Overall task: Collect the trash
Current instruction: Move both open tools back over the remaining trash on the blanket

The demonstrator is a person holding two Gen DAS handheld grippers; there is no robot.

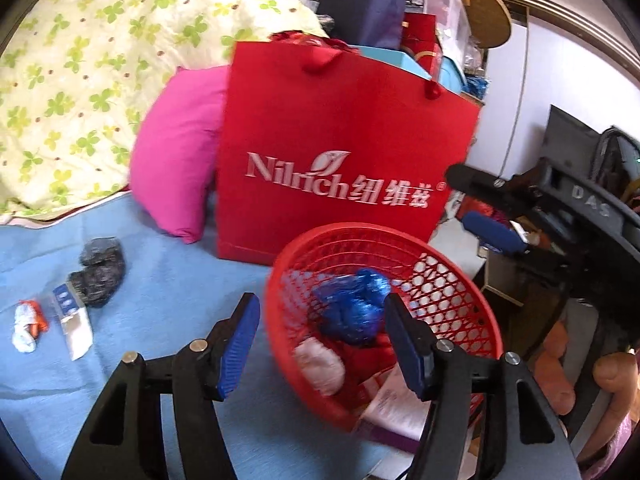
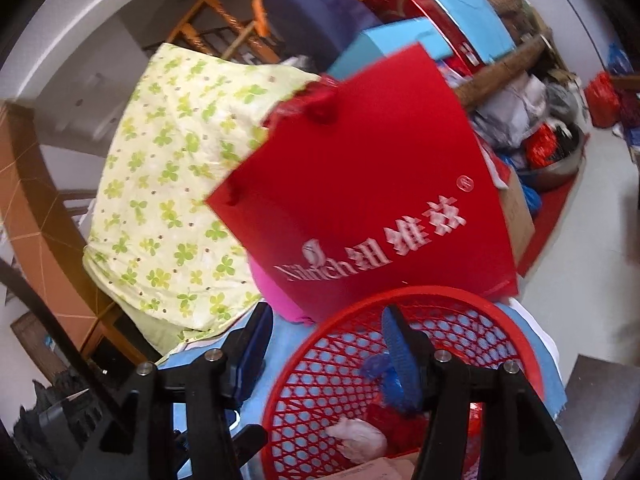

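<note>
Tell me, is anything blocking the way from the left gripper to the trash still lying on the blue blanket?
Nothing visible does. The left gripper is open and empty by the red basket. The black wad, the small packet and the white-and-orange scrap lie off to its left, with only bare blue blanket between.

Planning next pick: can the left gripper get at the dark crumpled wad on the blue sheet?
Probably yes. The left gripper is open and empty, and the dark wad lies uncovered on the blue sheet off to its left; only bare sheet lies between them.
</note>
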